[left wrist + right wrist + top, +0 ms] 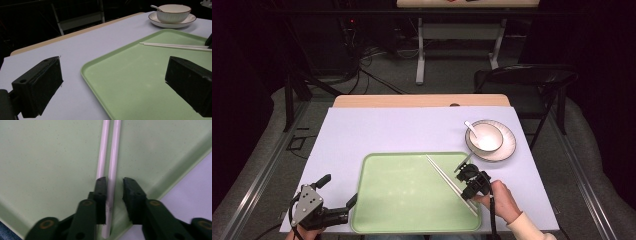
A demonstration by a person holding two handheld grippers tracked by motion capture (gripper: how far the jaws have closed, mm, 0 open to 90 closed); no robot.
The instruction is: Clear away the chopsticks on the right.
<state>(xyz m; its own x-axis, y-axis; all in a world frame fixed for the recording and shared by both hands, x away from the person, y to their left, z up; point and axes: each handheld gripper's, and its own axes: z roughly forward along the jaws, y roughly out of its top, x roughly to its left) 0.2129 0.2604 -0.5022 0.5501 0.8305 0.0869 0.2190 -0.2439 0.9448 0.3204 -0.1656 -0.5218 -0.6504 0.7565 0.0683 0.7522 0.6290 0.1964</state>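
- The green tray (412, 200) lies on the pale lilac mat (377, 130) at the near side of the table, and the pair of white chopsticks (447, 176) rests inside it, slanting from near the tray's far edge down toward its near right corner.
- The right gripper (472, 182) is low over the near end of the chopsticks. In the right gripper view its jaws stand a little apart, one chopstick (112, 170) between them and the other (102, 157) against the outer side of the left jaw. They are not clamped; I judge it is either about to take them or has just let go.
- The left gripper (334, 197) waits at the tray's left edge, jaws wide apart and empty, perhaps ready to steady the tray.
- A white bowl (484, 137) with a spoon (471, 128) in it stands on a plate (508, 147) beyond the tray's far right corner, well apart from both grippers.
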